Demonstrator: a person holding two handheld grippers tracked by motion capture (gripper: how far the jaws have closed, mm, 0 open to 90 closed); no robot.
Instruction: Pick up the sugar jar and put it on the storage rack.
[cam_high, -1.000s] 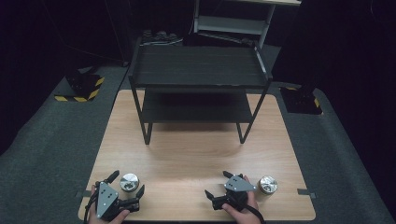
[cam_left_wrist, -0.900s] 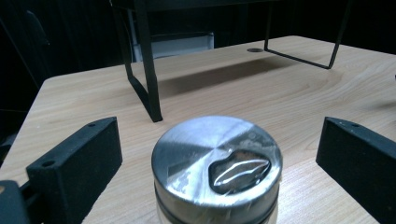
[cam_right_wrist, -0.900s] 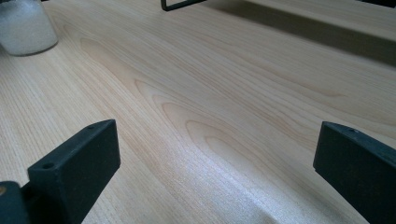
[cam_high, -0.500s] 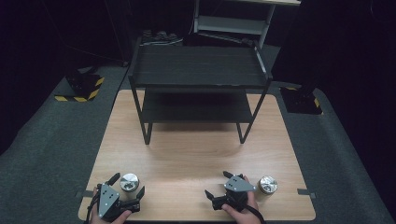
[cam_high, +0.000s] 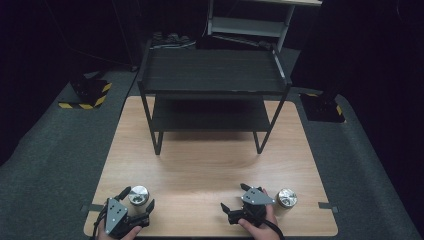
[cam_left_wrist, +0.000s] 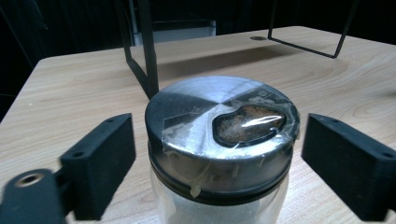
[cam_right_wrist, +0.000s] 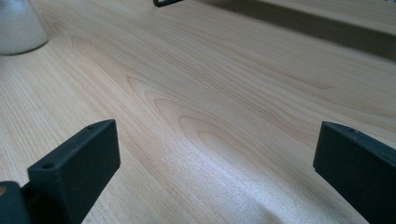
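**Left claw closing around a jar, right claw spread over bare wood**

The bench (cam_high: 210, 165) is a pale wooden top that carries everything, with grey carpet around it. Far ahead of both claws, at the back of the bench, stands a black rack (cam_high: 212, 85) with two shelves on thin legs; in the left gripper view one of its legs (cam_left_wrist: 147, 51) rises just beyond the jar.

The left claw (cam_high: 134, 206) sits at the near left corner of the bench, held in a hand at the lower edge of the high view. A jar (cam_left_wrist: 219, 149) stands upright on the bench between its jaws. It has a clear body with pale contents and a brushed metal lid (cam_left_wrist: 222, 121), with a taped-over opening showing brownish grains. The jaws have just been closing in on it, yet a gap shows on each side of the lid, so they are not pressing it. In the high view the jar's lid (cam_high: 138, 195) shows just ahead of the claw's body.

The right claw (cam_high: 234, 199) rests at the near right part of the bench, well apart from the left one. Its jaws are spread wide with only wood grain between them. A second jar (cam_high: 286, 198) with a metal lid stands just to its right, outside the jaws and not touched.
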